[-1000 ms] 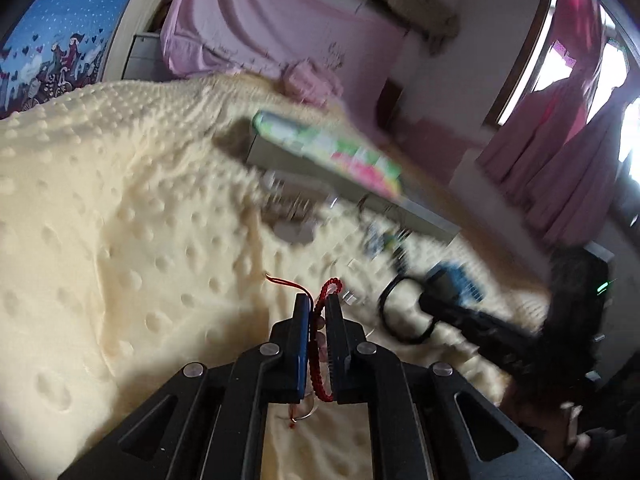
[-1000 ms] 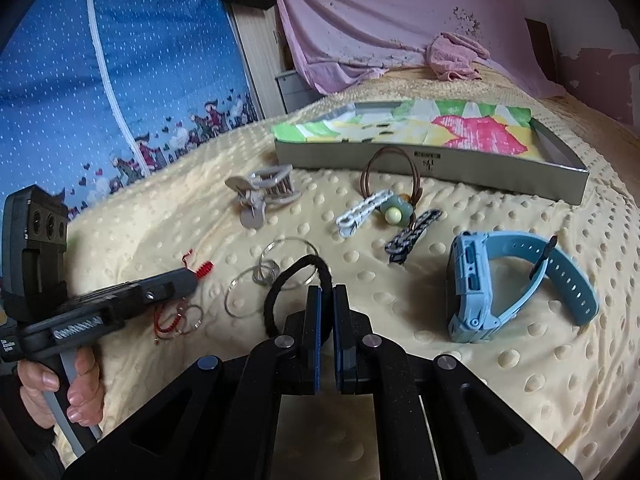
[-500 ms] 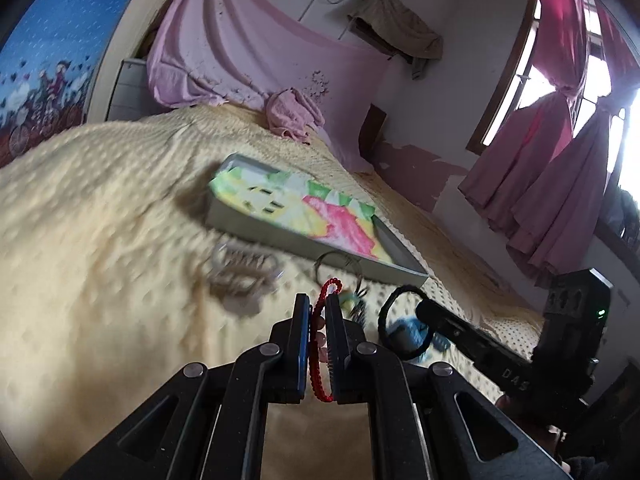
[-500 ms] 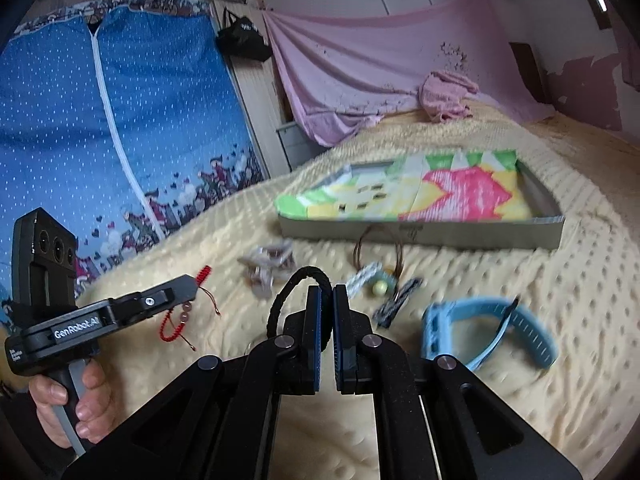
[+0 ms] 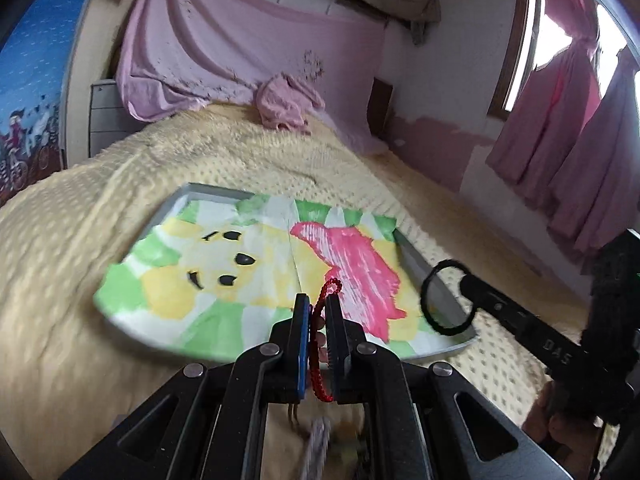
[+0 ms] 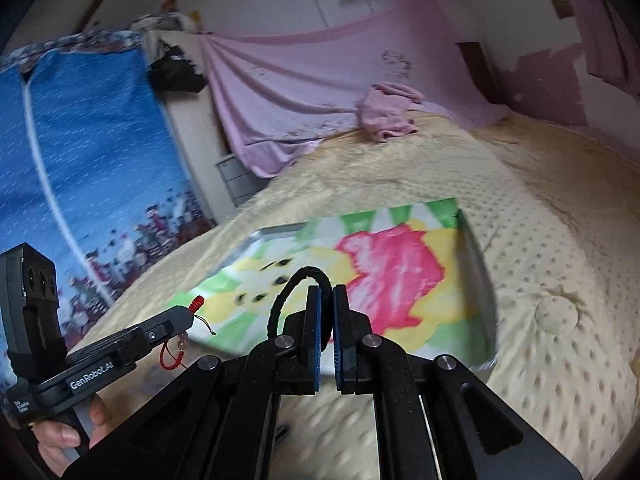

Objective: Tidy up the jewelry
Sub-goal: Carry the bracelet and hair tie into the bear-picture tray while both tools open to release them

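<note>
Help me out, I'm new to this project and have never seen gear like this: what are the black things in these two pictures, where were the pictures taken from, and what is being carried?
There is no robot here. A person holds a hand-held claw in each hand, and each claw has a wide-angle camera looking forward along its two fingers. So one picture looks out from the left claw, the other from the right claw, and each view also catches the other tool at its side.

Both are over a bed with a yellow dotted blanket. On it lies a shallow grey tray lined with a colourful cartoon picture.

The left claw is shut on a red cord bracelet. The right claw is shut on a black loop band. Both are held above the tray.
</note>
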A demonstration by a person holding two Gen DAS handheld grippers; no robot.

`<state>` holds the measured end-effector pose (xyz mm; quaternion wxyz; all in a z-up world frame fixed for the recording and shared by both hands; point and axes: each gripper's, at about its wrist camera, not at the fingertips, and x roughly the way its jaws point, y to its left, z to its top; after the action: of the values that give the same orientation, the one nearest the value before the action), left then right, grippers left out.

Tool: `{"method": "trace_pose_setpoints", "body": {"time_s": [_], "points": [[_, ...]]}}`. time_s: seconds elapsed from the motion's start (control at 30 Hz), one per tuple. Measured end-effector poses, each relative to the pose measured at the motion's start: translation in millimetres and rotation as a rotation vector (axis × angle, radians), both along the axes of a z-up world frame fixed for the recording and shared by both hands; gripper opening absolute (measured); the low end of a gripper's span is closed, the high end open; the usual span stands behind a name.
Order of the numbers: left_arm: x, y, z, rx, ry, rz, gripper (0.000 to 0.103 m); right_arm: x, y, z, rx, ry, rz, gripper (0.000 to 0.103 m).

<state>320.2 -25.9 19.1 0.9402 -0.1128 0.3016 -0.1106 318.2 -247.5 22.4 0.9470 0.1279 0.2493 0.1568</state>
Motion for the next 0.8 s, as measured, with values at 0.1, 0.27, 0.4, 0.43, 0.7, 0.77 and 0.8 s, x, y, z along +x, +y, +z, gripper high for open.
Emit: {"method": "trace_pose_setpoints", "body": {"time_s": [0.1, 0.27, 0.4, 0.43, 0.7, 0.77, 0.8], "points": [[29.0, -11.4, -11.5, 0.055, 0.074, 0.007, 0.008, 15.7, -6.1, -10.6, 0.010, 0.009, -0.042, 0.005], [54.7, -22.6, -32.6, 0.136, 0.195, 0.017, 0.008, 44.7, -4.8, -41.8, -0.009, 0.110, -0.061, 0.005], [62.1, -22.6, -43.7, 0.113, 0.259, 0.002, 0.008, 52.7, -1.1, -55.0, -0.026, 0.179, -0.042, 0.005], [61.0, -22.9, -43.7, 0.115, 0.254, 0.000, 0.008, 53.6, 0.7, -56.1, -0.032, 0.183, -0.041, 0.005], [40.2, -18.7, -34.8, 0.112, 0.206, 0.026, 0.011, 47.0, 7.6, -56.8, -0.081, 0.190, -0.009, 0.006], [35.1, -13.4, -31.9, 0.097, 0.196, 0.037, 0.024, 43.8, 7.1, -53.1, -0.090, 0.179, -0.008, 0.008], [31.2, -10.2, -29.3, 0.090, 0.179, 0.054, 0.038, 41.5, 6.5, -51.2, -0.098, 0.173, -0.009, 0.012]]}}
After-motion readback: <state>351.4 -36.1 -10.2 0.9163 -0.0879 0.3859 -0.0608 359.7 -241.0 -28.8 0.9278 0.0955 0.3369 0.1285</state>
